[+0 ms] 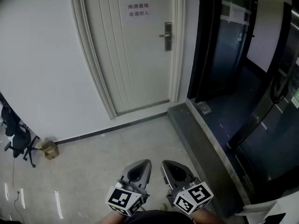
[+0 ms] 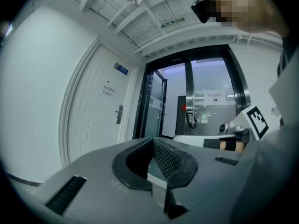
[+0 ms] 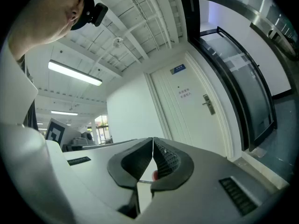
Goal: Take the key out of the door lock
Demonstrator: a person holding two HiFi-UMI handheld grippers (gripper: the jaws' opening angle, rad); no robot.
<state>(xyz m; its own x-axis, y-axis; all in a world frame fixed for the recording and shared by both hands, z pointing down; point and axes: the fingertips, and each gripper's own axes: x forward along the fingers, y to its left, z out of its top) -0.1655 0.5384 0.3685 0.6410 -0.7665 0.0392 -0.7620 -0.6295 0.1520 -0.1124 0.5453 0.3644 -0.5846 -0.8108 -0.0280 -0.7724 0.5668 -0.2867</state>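
Cream door lock is seen far off; left tool and right tool are closed, empty; the unseen key may be missed.

red notice on the door reads 库房重地, 非请勿入.

Shaped as two smooth grey shells, left gripper and right gripper, with black-rimmed cross-hatched pads, a slotted vent beside each jaw, and a black-and-white marker cube at the rear.
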